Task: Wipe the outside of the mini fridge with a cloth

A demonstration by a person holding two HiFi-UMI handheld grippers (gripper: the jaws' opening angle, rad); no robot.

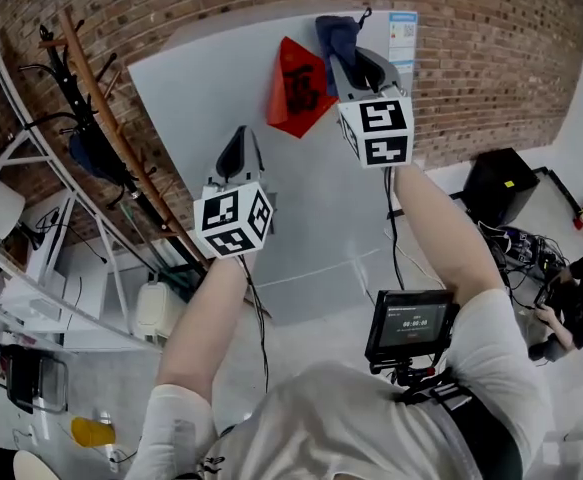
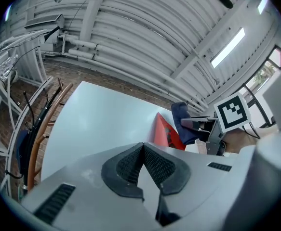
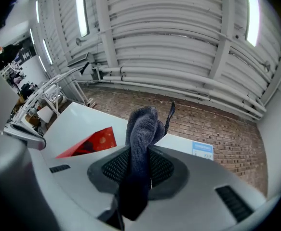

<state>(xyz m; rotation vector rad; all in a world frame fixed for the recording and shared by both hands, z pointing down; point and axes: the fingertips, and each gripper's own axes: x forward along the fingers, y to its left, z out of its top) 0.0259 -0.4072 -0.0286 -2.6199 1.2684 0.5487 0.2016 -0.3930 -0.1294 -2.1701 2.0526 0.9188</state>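
Left gripper (image 1: 239, 150): its jaws are pressing together, holding nothing.
Right gripper (image 1: 359, 66): it is clamping the dark blue cloth (image 1: 335, 34).
Mini fridge (image 1: 196, 98): its white front is facing both grippers; the cloth is staying near its top right corner, beside a red paper decoration (image 1: 298, 88).
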